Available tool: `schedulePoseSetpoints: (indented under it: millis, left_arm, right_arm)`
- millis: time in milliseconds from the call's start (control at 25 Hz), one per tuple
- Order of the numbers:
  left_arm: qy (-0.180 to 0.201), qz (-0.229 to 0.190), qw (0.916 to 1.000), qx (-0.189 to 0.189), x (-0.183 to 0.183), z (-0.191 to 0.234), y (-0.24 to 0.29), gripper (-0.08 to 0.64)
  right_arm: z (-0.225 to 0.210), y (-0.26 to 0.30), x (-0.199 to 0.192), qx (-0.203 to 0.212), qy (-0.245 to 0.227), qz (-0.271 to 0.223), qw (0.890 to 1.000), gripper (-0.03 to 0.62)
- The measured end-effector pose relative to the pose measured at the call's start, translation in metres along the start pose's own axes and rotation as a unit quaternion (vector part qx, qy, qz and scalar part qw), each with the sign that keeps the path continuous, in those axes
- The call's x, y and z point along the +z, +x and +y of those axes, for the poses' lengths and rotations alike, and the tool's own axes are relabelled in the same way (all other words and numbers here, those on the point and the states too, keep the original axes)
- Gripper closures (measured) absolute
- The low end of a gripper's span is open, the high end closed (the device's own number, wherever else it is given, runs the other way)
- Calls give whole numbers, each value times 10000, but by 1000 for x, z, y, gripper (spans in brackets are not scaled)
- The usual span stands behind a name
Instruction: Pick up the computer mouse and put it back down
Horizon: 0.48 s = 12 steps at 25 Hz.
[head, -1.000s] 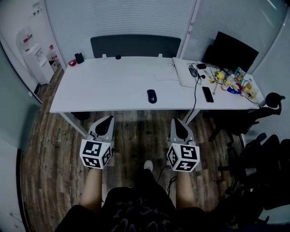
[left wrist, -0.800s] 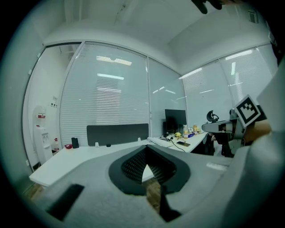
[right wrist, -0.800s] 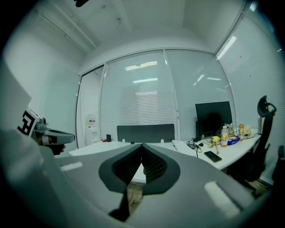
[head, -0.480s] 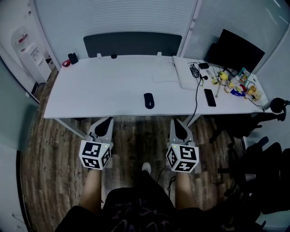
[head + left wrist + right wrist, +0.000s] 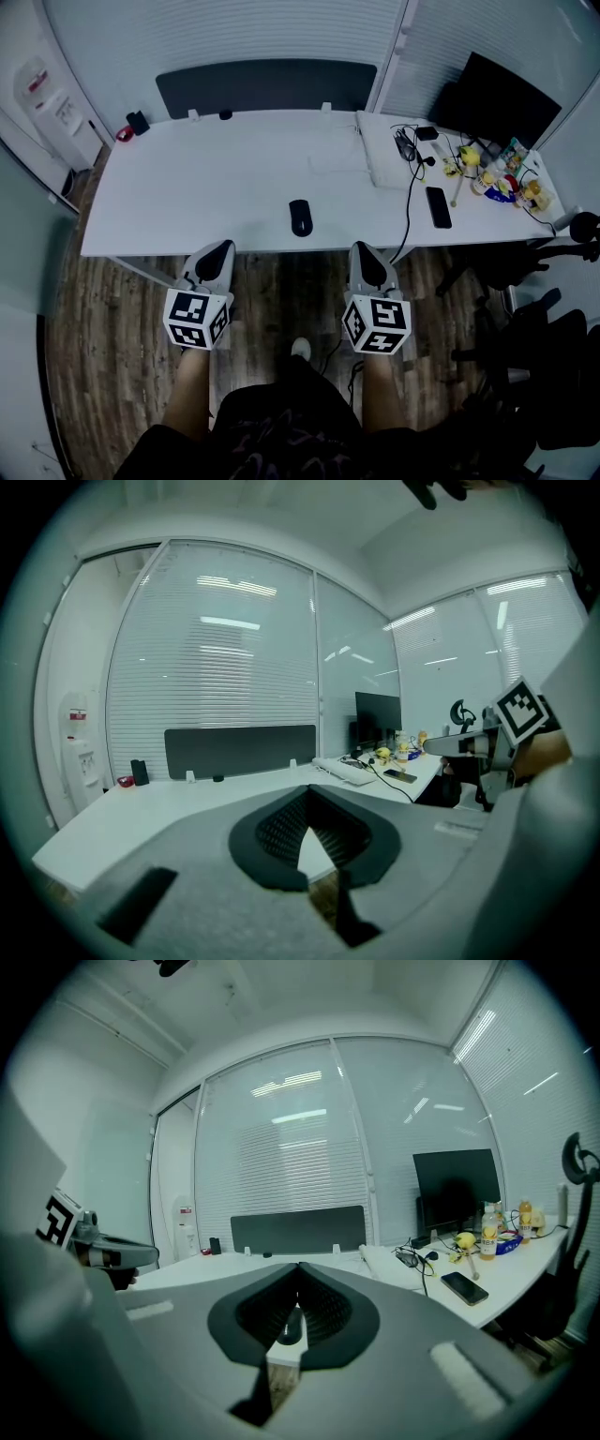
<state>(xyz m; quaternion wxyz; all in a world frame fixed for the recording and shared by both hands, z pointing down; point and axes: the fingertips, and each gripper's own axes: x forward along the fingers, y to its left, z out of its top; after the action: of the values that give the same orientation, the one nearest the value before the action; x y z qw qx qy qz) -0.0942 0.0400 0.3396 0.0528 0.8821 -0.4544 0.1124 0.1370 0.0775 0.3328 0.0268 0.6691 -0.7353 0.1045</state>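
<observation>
Grey-shelled left tongs (image 5: 217, 246) and right tongs (image 5: 367, 248), both closed tip to tip and holding nothing, hover just short of the white worktop (image 5: 187, 197), apparently lined up for an approach. Beyond and between them, the black mouse (image 5: 300, 217) lies untouched near the front edge. A monitor (image 5: 502, 98) stands at the far right.

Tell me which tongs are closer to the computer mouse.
Right, narrowly. In the head view the right tongs hover short of the desk, just right of the mouse; the left tongs hover equally short, farther off to its left.
</observation>
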Motion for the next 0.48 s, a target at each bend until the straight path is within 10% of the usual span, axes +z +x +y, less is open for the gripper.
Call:
schedulePoseSetpoints:
  millis: [480]
  left_arm:
    - [33, 90, 9999, 74, 15, -8, 68, 560]
  right_arm:
    - [-48, 54, 9, 141, 84, 69, 9998, 583]
